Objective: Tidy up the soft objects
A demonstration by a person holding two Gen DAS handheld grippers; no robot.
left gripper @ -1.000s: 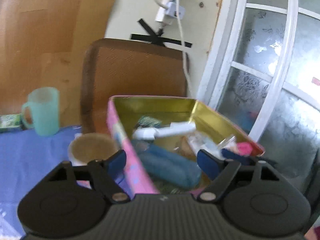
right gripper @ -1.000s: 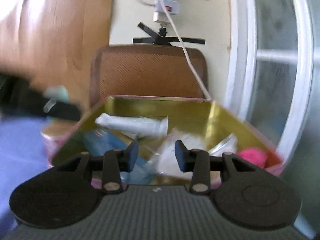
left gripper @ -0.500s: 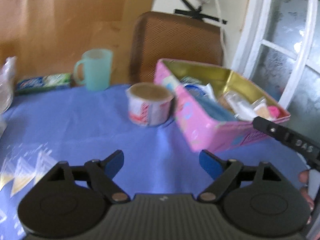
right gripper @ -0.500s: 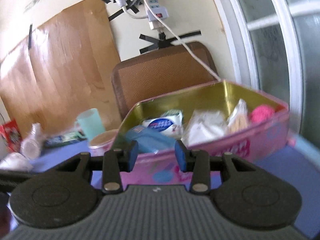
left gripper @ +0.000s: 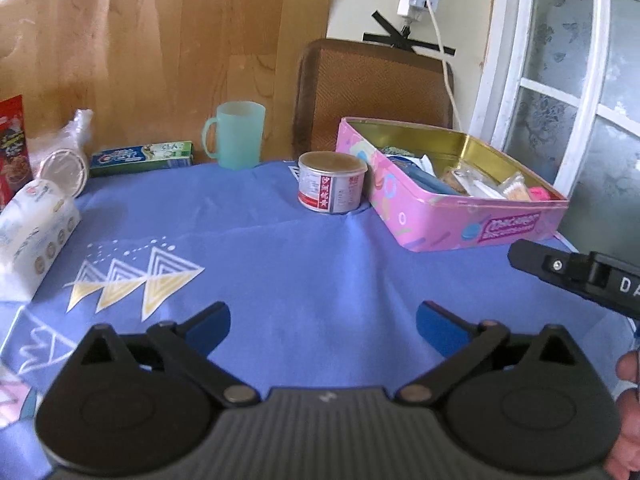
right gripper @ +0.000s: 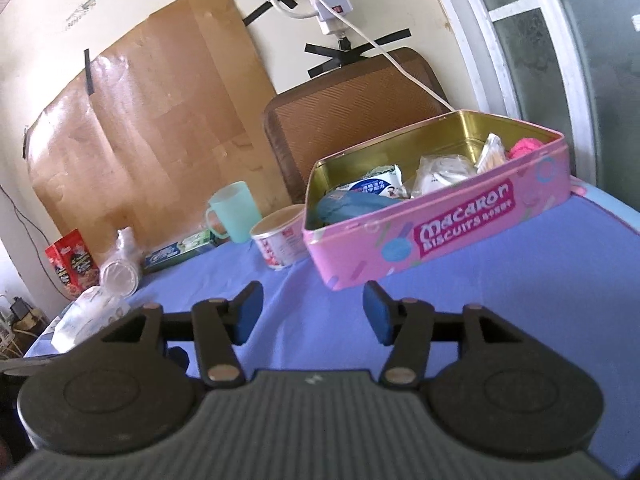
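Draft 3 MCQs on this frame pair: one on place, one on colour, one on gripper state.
1. Where does the round red-and-white labelled can stand?
A. Inside the tin
B. On the blue tablecloth beside the open pink metal biscuit tin
C. On the chair

2. What colour is the plastic handled mug?
A. Pale green
B. Red
C. Black

3. How is the left gripper?
A. Shut on a cloth
B. Shut on the can
C. Open, empty

Answers: 1 B, the can sits on the cloth at the tin's corner. 2 A, both views show mint green. 3 C, its jaws have just been opening, nothing between them.
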